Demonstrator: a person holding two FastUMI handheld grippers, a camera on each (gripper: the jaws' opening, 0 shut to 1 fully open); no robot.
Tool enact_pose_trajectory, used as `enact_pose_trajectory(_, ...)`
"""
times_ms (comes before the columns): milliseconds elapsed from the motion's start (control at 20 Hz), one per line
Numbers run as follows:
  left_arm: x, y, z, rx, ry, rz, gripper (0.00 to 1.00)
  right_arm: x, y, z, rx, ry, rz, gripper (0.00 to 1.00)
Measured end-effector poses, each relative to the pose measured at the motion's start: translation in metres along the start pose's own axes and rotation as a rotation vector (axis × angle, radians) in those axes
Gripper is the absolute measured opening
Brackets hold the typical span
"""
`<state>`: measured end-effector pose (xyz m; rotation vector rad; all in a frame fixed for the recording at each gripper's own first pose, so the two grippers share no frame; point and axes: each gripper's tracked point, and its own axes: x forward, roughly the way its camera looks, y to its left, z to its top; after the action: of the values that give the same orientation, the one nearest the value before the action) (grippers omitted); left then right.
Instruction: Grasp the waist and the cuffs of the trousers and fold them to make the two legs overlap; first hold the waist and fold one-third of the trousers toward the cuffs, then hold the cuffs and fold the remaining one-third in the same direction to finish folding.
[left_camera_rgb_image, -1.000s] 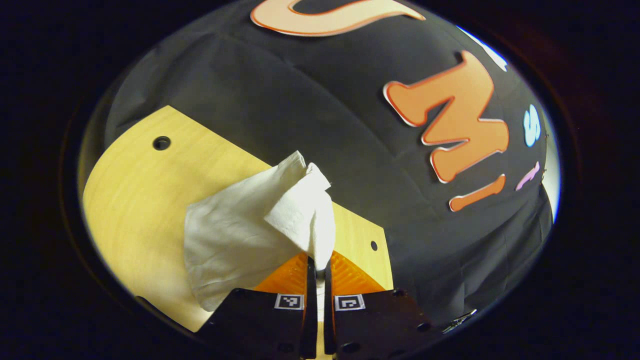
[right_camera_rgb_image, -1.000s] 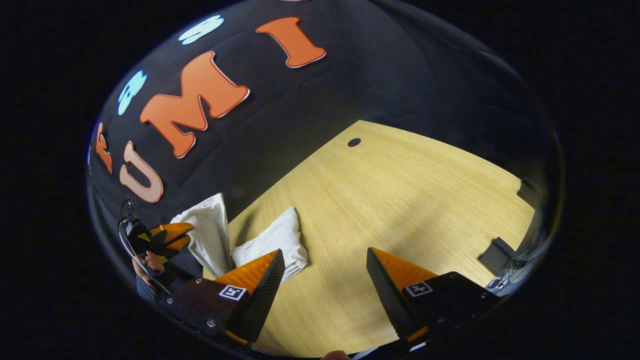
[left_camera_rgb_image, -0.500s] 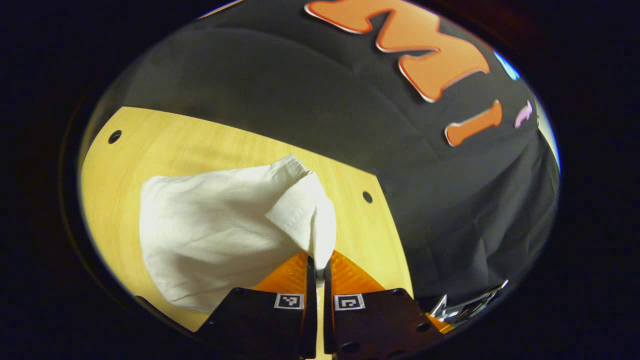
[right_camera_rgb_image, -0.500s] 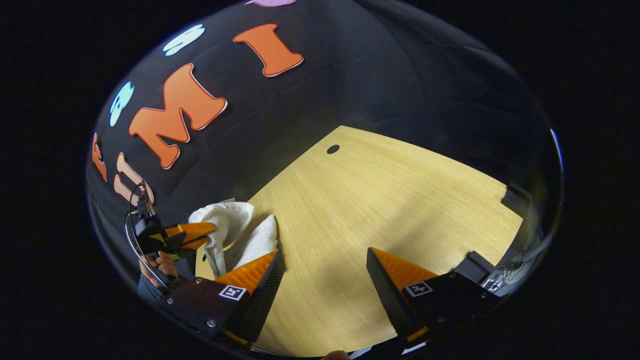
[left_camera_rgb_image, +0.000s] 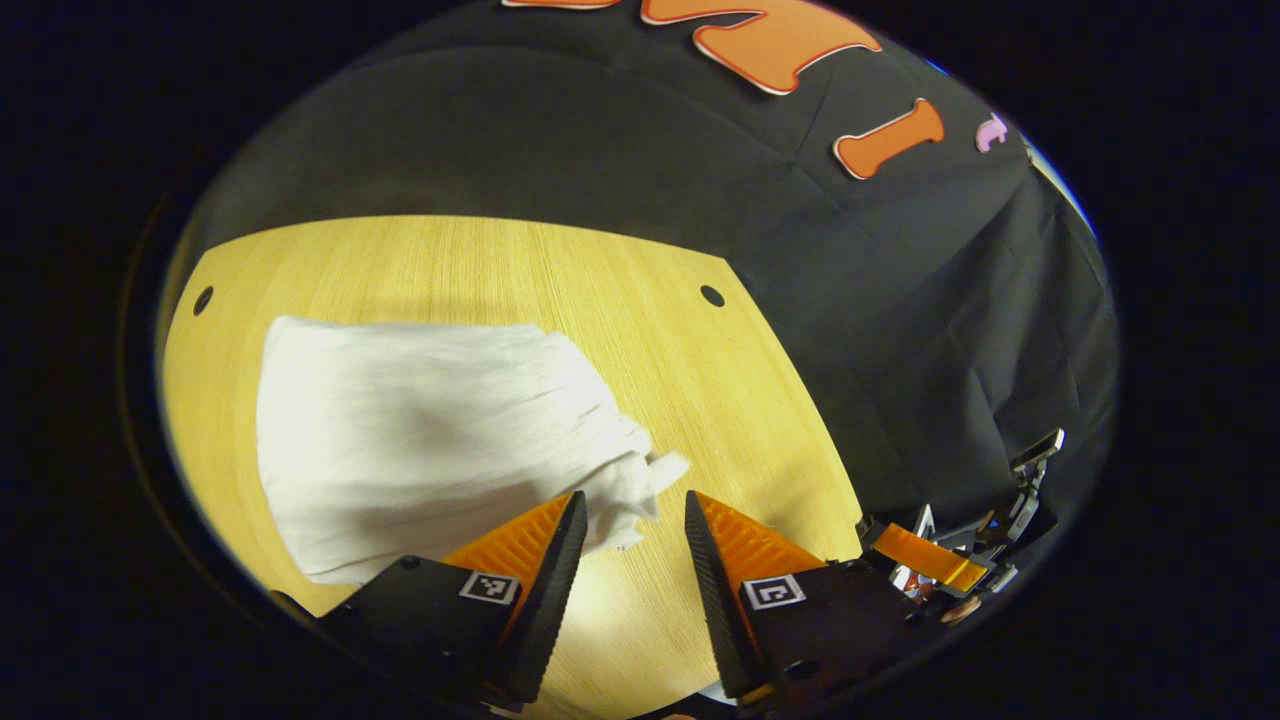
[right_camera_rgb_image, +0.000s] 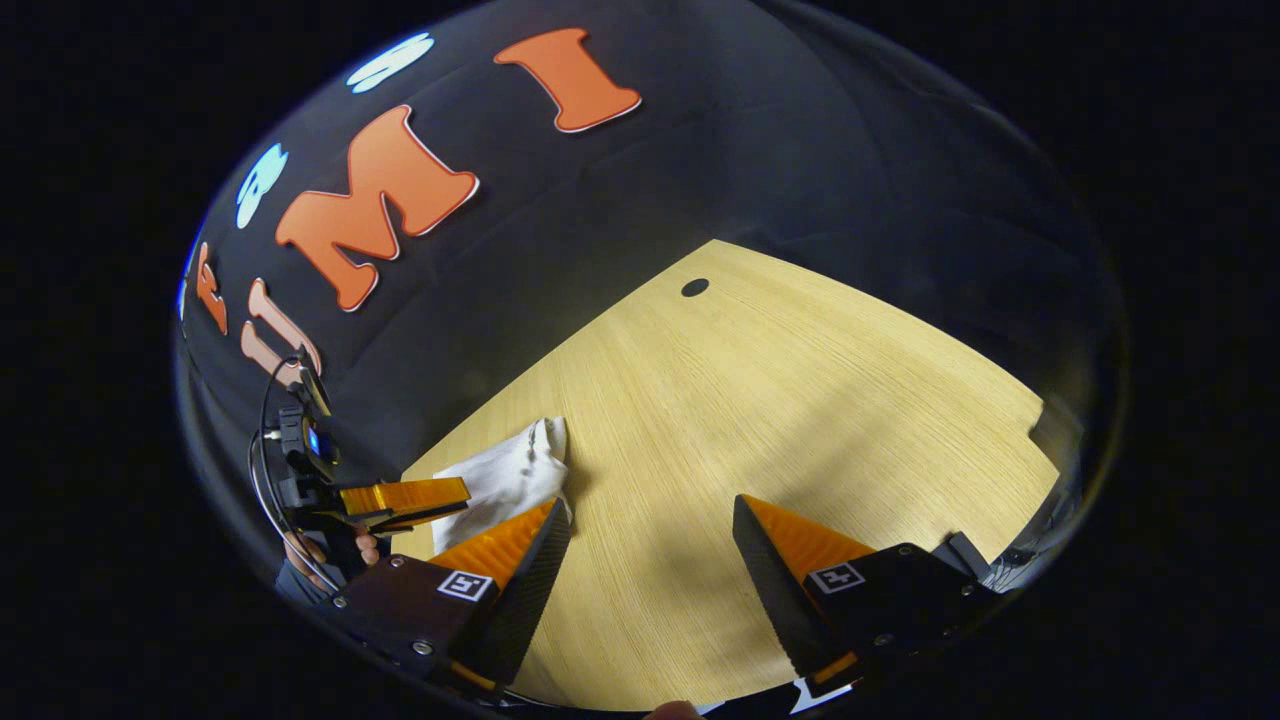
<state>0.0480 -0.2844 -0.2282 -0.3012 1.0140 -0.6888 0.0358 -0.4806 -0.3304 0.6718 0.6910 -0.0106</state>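
The white trousers (left_camera_rgb_image: 420, 440) lie as a folded bundle on the wooden table (left_camera_rgb_image: 450, 260), with a crumpled end pointing at my left gripper (left_camera_rgb_image: 632, 512). That gripper is open just short of this end, and nothing sits between its fingers. In the right gripper view the trousers (right_camera_rgb_image: 505, 478) lie at the table's left edge, beside and partly behind my right gripper's left finger. My right gripper (right_camera_rgb_image: 650, 515) stands open over bare wood (right_camera_rgb_image: 780, 400). The left gripper (right_camera_rgb_image: 430, 497) appears there too, beside the cloth, with a hand (right_camera_rgb_image: 350, 548) holding it.
The table has small round holes (left_camera_rgb_image: 712, 296) near its far corners, one (right_camera_rgb_image: 694, 287) in the right gripper view too. Black cloth walls close the booth behind the table. The right gripper (left_camera_rgb_image: 925, 558) shows past the table's right edge in the left gripper view.
My left gripper lowered the held end of the trousers onto the table and opened, letting go. The cloth now lies flat. The right gripper stayed open over the table.
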Motion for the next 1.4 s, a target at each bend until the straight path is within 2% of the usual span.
enact_pose_trajectory(50,-0.010,0.004,0.004,0.031,-0.032,0.023,0.82,0.001,0.005,0.004,-0.028,-0.010,0.005,0.99)
enact_pose_trajectory(100,-0.022,0.005,0.010,0.064,-0.071,0.052,0.75,0.000,0.009,0.009,-0.067,-0.028,0.011,0.99)
enact_pose_trajectory(150,-0.035,0.005,0.018,0.099,-0.110,0.082,0.92,-0.002,0.015,0.015,-0.115,-0.050,0.015,0.99)
enact_pose_trajectory(200,-0.049,0.006,0.027,0.129,-0.155,0.121,0.90,-0.003,0.021,0.022,-0.161,-0.073,0.017,0.99)
enact_pose_trajectory(300,-0.076,0.009,0.037,0.184,-0.238,0.198,0.98,-0.009,0.035,0.037,-0.243,-0.119,0.025,0.99)
enact_pose_trajectory(450,-0.125,0.000,0.057,0.229,-0.365,0.291,1.00,-0.021,0.056,0.054,-0.356,-0.191,0.056,0.98)
enact_pose_trajectory(650,-0.193,-0.004,0.067,0.218,-0.531,0.382,0.99,-0.036,0.097,0.072,-0.476,-0.267,0.105,0.99)
enact_pose_trajectory(750,-0.233,-0.005,0.073,0.215,-0.624,0.430,0.99,-0.039,0.109,0.073,-0.543,-0.282,0.099,0.99)
enact_pose_trajectory(950,-0.296,-0.017,0.076,0.260,-0.797,0.546,0.98,-0.055,0.152,0.079,-0.619,-0.356,0.157,0.98)
enact_pose_trajectory(1200,-0.355,-0.019,0.068,0.259,-0.900,0.590,0.99,-0.086,0.190,0.094,-0.619,-0.491,0.191,0.98)
enact_pose_trajectory(1400,-0.387,0.000,0.043,0.263,-0.915,0.608,0.99,-0.112,0.208,0.099,-0.625,-0.597,0.182,0.98)
